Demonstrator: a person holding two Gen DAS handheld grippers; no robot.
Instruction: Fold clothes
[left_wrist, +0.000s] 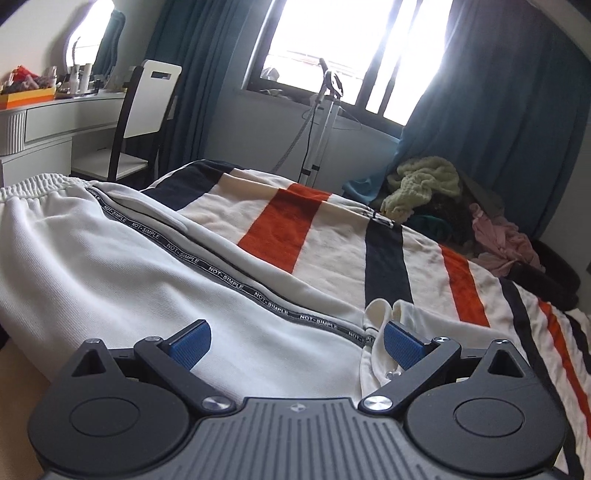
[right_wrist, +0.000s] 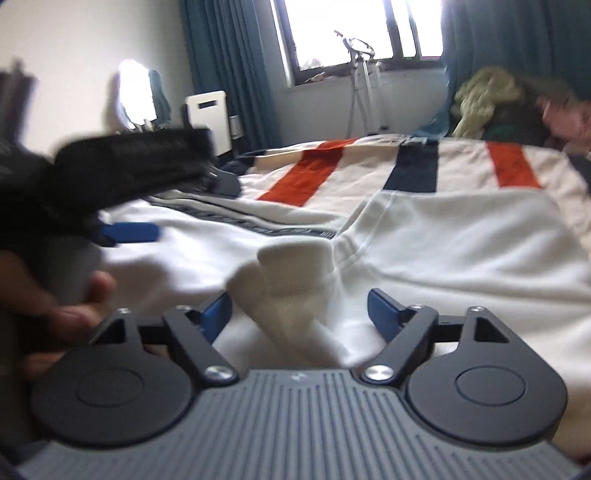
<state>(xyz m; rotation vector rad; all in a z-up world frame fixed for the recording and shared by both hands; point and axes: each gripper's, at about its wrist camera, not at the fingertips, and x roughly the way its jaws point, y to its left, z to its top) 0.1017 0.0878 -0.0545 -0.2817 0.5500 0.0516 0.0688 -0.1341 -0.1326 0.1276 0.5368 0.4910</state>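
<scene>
White sweatpants (left_wrist: 122, 266) with a black "NOT-SIMPLE" side tape lie spread on the striped bed cover (left_wrist: 325, 236); the elastic waistband is at the far left. My left gripper (left_wrist: 297, 345) is open just above the pant leg near its cuff. In the right wrist view the pants (right_wrist: 461, 251) fill the middle, with a bunched ribbed cuff (right_wrist: 284, 280) rising between the open jaws of my right gripper (right_wrist: 299, 314). The left gripper (right_wrist: 129, 232) shows there, blurred, at the left above the pants.
A pile of clothes (left_wrist: 443, 199) lies at the bed's far right by the blue curtain. A white chair (left_wrist: 147, 110) and dresser (left_wrist: 48, 122) stand at the left. A garment steamer stand (left_wrist: 325, 110) is under the window.
</scene>
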